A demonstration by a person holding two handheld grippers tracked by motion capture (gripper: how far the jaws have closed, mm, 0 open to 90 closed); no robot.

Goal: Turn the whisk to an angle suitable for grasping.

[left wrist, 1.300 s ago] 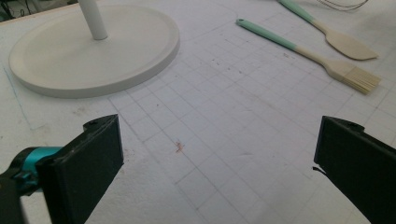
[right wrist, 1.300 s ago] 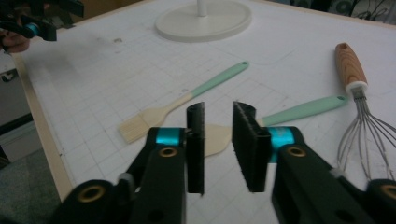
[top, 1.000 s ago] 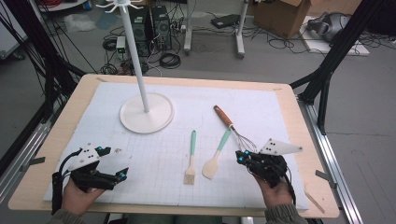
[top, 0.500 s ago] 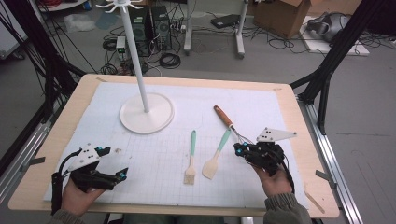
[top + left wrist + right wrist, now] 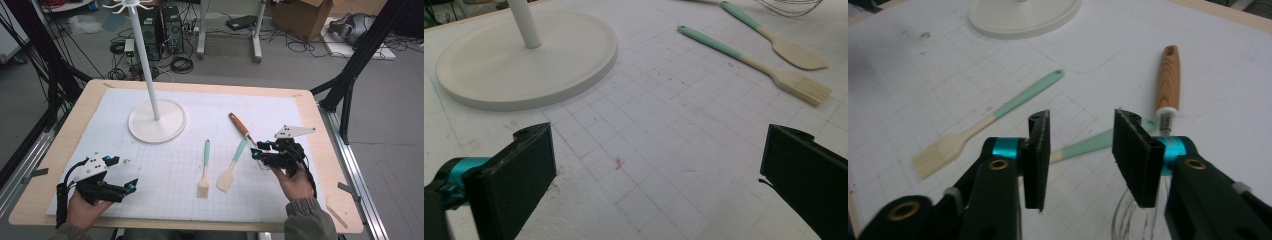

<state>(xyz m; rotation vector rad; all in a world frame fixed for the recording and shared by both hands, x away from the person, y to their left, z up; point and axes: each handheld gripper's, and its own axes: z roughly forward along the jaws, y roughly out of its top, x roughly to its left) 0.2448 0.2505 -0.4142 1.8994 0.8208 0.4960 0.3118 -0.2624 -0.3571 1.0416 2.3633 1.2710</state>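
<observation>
A whisk [image 5: 250, 140] with a wooden handle lies on the right of the white mat [image 5: 300, 200], just beside a spatula [image 5: 231, 167]. The right gripper [image 5: 256, 151] hovers over its wires, jaws just opening, gripping nothing. The left gripper [image 5: 125, 175] rests near-left, jaws wide apart and empty.

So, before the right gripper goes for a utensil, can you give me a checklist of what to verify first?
1. Right gripper open: ok, its jaws have just been opening and nothing is between them.
2. Spatula free to grasp: ok, its green handle lies just beyond the jaws, untouched.
3. Whisk out of the way: not ok, its wires lie directly under the right gripper and its wooden handle is close beside the spatula.
4. Brush apart from the spatula: ok, a gap shows between them.
5. Left gripper clear of the work: ok, open and away at the mat's near left.
6. Stand upright: ok.
</observation>
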